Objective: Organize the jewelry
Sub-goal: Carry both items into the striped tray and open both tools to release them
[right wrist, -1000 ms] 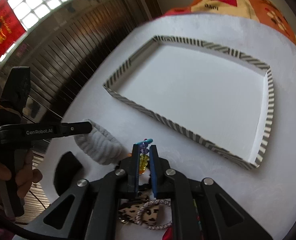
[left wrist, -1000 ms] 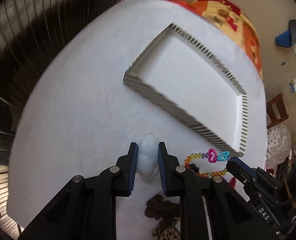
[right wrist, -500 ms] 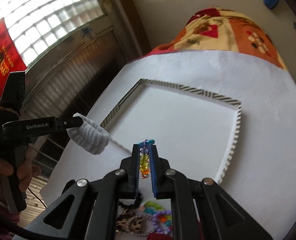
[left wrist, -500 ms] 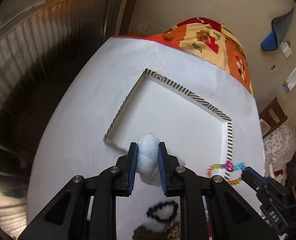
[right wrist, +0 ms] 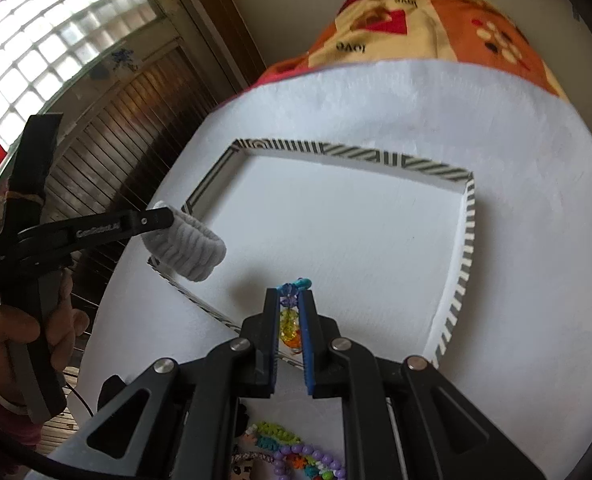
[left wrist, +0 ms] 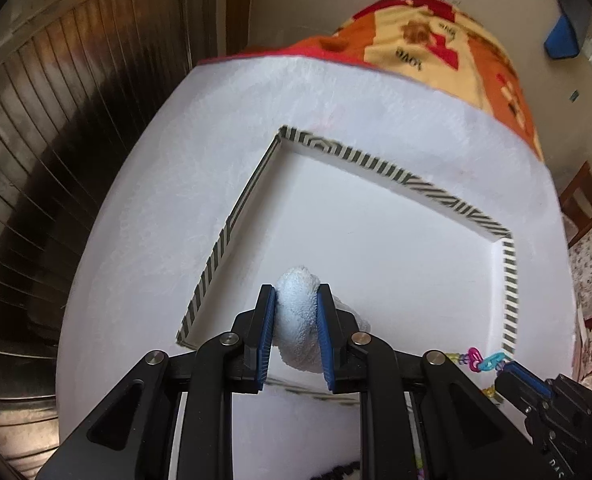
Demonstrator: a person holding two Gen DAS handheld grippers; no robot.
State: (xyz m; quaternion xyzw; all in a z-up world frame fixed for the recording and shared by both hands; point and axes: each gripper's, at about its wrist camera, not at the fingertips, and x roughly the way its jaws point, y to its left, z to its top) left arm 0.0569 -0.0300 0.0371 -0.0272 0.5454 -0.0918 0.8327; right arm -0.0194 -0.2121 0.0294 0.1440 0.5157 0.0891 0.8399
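Left wrist view: left gripper [left wrist: 296, 312] pinches a white fluffy scrunchie [left wrist: 298, 322] between its pads, held over the near left corner of the striped tray [left wrist: 510, 292]. Right gripper [right wrist: 289, 312] clamps a multicoloured bead bracelet [right wrist: 290, 322]; tray floor lies beyond its jaws.

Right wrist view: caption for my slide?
Right gripper holds a bead bracelet over the striped tray; left gripper brings a white scrunchie.

A white tabletop [right wrist: 516, 160] carries a striped-rimmed tray [right wrist: 467, 248] ahead of the right gripper [right wrist: 290, 328] and a bracelet pile [right wrist: 292, 452] beneath it.
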